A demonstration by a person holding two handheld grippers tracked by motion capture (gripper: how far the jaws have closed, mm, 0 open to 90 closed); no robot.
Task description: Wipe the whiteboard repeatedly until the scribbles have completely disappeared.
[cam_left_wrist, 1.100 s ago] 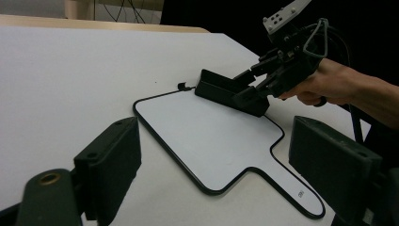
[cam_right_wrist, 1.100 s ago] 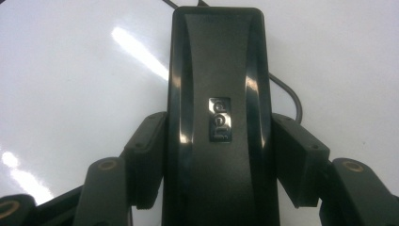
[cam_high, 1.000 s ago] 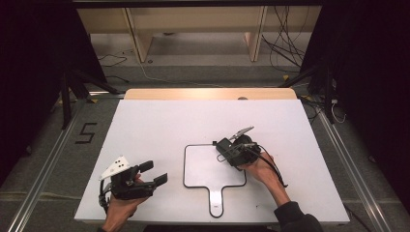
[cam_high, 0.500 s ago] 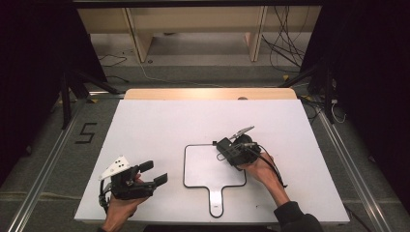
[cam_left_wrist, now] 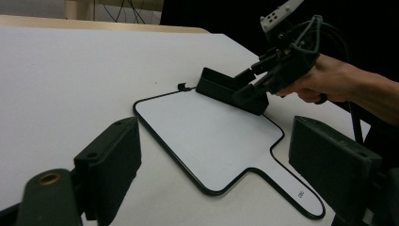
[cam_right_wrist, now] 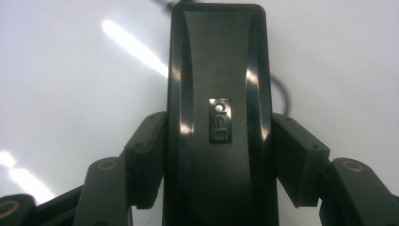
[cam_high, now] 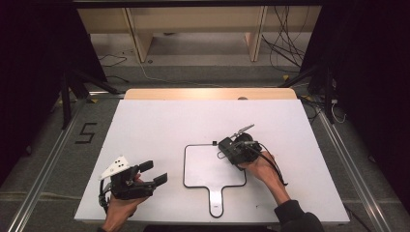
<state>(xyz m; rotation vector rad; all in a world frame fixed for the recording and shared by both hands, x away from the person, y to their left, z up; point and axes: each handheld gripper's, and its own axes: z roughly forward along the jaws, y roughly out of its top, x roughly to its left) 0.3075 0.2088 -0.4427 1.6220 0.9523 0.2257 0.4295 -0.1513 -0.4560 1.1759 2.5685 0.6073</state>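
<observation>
Right tongs (cam_high: 227,151) are clamping a black eraser (cam_right_wrist: 219,117) by its long sides, pressing it at the whiteboard's (cam_high: 205,169) 1 o'clock corner. Long axis is running along the jaws. Left tongs (cam_high: 157,174) are idling wide open on the table (cam_high: 159,121), at the board's 9 o'clock.

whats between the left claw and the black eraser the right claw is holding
Mostly the white paddle-shaped board, lying flat on the table. In the high view it sits between the left claw and the eraser.
</observation>
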